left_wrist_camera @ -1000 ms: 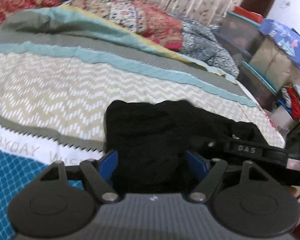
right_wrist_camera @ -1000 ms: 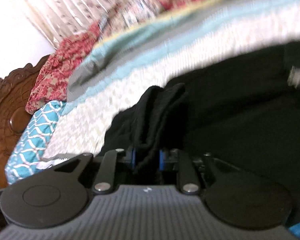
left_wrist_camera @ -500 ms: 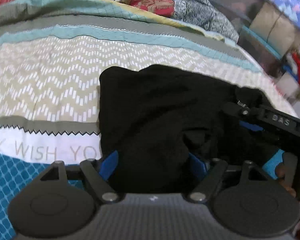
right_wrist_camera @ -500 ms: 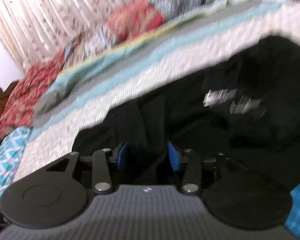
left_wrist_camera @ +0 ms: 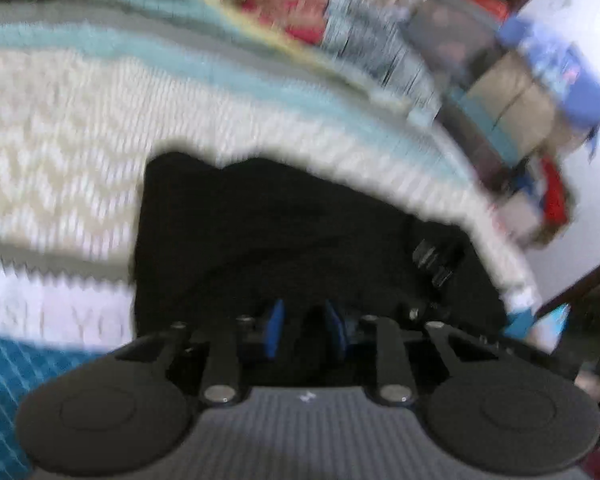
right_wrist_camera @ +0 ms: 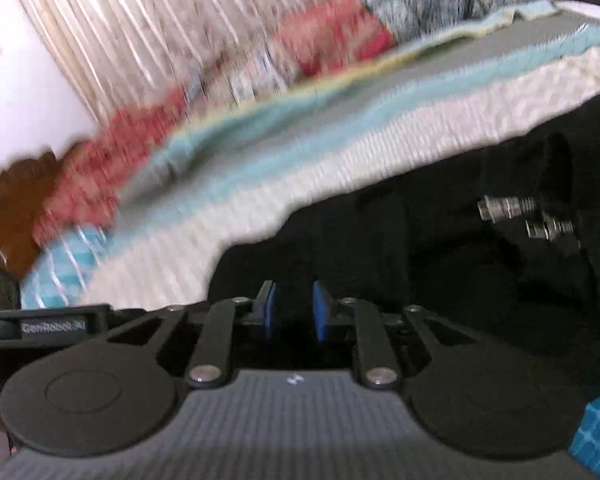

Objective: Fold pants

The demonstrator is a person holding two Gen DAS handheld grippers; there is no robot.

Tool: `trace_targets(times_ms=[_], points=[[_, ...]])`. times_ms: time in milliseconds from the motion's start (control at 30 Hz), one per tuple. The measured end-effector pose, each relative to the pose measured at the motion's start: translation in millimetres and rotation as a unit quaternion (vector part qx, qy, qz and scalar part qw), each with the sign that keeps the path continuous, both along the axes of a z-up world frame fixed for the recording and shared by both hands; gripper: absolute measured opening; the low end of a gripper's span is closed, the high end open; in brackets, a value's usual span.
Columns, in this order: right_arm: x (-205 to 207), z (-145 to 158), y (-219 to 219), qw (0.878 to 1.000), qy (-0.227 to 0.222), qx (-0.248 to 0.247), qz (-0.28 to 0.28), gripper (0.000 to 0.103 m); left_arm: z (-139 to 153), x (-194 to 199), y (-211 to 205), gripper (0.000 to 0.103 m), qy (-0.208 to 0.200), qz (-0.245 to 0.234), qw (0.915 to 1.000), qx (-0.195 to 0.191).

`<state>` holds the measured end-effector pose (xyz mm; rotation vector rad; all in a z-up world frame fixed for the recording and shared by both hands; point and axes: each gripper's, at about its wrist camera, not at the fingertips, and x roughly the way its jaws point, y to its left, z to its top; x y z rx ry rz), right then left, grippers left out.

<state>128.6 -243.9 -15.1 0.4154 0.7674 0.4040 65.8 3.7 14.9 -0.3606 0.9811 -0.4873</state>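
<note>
The black pants point(left_wrist_camera: 284, 232) lie folded in a bundle on the patterned bedspread point(left_wrist_camera: 60, 152). In the left wrist view my left gripper point(left_wrist_camera: 305, 330) has its blue pads close together with dark cloth between them, at the near edge of the pants. In the right wrist view the pants point(right_wrist_camera: 420, 248) fill the right half. My right gripper point(right_wrist_camera: 292, 312) has its blue pads close together over the pants' near edge; the dark gap does not show whether it holds cloth. Both views are blurred by motion.
Pillows and bedding point(left_wrist_camera: 292, 8) lie along the far side of the bed. Storage boxes and clothes point(left_wrist_camera: 540, 92) stand to the right of the bed. A carved wooden headboard point(right_wrist_camera: 8, 200) and curtains point(right_wrist_camera: 140, 32) show in the right wrist view.
My left gripper has gone from wide open to nearly shut on the pants' edge. My right gripper, which had opened and let go of the cloth, has narrowed again. Both cameras are moving.
</note>
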Motion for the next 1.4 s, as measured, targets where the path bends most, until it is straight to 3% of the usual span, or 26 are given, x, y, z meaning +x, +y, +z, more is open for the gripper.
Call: trace_targets(times_ms=[33, 67, 167, 233, 433, 767, 867, 1333, 1400], points=[[0.6, -6.7, -2.6, 1.0, 0.003, -0.001, -0.001, 0.018, -12.9, -1.6, -4.2, 0.018, 0.007, -0.004, 0.9997, 0.021], [-0.1, -11.3, -7.1, 1.0, 0.0, 0.007, -0.008, 0.008, -18.1, -7.3, -5.7, 0.017, -0.015, -0.005, 0.9994, 0.03], [2.5, -16.9, -20.1, 0.999, 0.017, 0.048, -0.017, 0.007, -15.3, -16.6, -14.5, 0.017, -0.05, -0.021, 0.9964, 0.065], [-1.0, -16.3, -20.3, 0.999, 0.015, 0.046, -0.017, 0.007, -14.8, -17.9, -17.9, 0.017, -0.054, -0.021, 0.9953, 0.077], [-10.8, -15.1, -13.6, 0.999, -0.009, 0.029, -0.018, 0.007, -16.0, -20.7, -17.3, 0.017, -0.056, -0.014, 0.9956, 0.074], [-17.6, -28.4, -26.4, 0.996, -0.023, 0.079, -0.016, 0.007, -11.8, -28.6, -19.6, 0.018, -0.06, -0.01, 0.9939, 0.092], [-19.7, -29.4, -30.1, 0.995, -0.014, 0.098, -0.021, 0.007, -11.1, -32.5, -19.6, 0.018, -0.061, -0.009, 0.9935, 0.096], [-38.2, -24.2, -35.8, 0.995, 0.004, 0.096, -0.022, 0.008, -8.8, -37.0, -23.8, 0.018, -0.061, -0.003, 0.9923, 0.107], [-45.8, -17.7, -44.7, 0.993, -0.001, 0.114, -0.022, 0.014, -8.1, -35.6, -23.7, 0.018, -0.058, -0.004, 0.9928, 0.105]])
